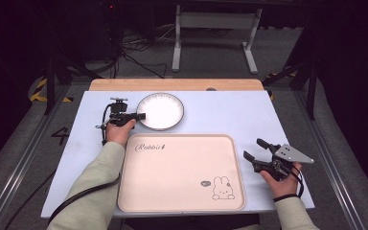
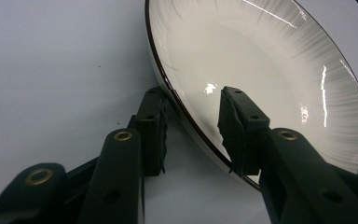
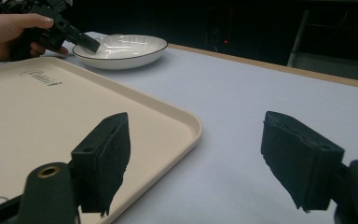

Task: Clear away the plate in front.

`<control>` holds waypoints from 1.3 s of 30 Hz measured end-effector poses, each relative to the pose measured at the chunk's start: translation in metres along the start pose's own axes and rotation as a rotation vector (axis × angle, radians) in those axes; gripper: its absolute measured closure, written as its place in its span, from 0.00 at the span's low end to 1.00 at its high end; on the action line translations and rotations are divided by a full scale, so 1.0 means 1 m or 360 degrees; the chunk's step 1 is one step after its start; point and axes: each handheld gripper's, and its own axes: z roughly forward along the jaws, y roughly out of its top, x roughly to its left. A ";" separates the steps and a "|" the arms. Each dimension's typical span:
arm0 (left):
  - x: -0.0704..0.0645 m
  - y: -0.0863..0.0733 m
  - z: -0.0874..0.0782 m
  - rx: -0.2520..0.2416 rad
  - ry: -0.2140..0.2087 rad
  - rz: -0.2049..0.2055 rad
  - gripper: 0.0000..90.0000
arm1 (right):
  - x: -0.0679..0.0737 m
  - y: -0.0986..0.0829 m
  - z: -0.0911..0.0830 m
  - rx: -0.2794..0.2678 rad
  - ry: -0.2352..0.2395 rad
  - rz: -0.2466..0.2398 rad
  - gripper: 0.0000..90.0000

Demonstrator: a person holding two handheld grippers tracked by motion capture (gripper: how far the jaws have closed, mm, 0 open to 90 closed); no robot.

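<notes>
So the white ribbed ceramic plate with the thin dark rim (image 1: 161,111) is sitting on the pale blue bench (image 1: 230,112), just past the far left corner of the beige plastic tray with the rabbit drawing (image 1: 181,172). The tray's bare, so I'd say nothing's been moved yet and the lift and carry are all still to do. The left tool (image 2: 193,133) is part-open with its jaws straddling the plate's near rim, one inside the bowl and one outside, not clamped as far as I can see. The right tool (image 1: 258,151) is wide open, holding nothing, just off the tray's right edge.
</notes>
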 end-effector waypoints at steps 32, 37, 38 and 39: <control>0.006 0.013 -0.011 -0.0061 0.0002 -0.0452 0.92 | 0.001 0.000 0.000 0.0007 0.0005 -0.0020 0.27; 0.006 0.016 -0.024 -0.0152 0.0000 -0.0464 0.93 | 0.001 0.000 0.001 0.0011 0.0004 -0.0022 0.27; 0.004 0.018 -0.027 -0.0162 0.0002 -0.0450 0.93 | 0.001 0.000 0.001 0.0010 0.0004 -0.0022 0.27; 0.002 0.019 -0.029 -0.0172 0.0010 -0.0441 0.93 | 0.001 0.000 0.001 0.0010 0.0004 -0.0023 0.27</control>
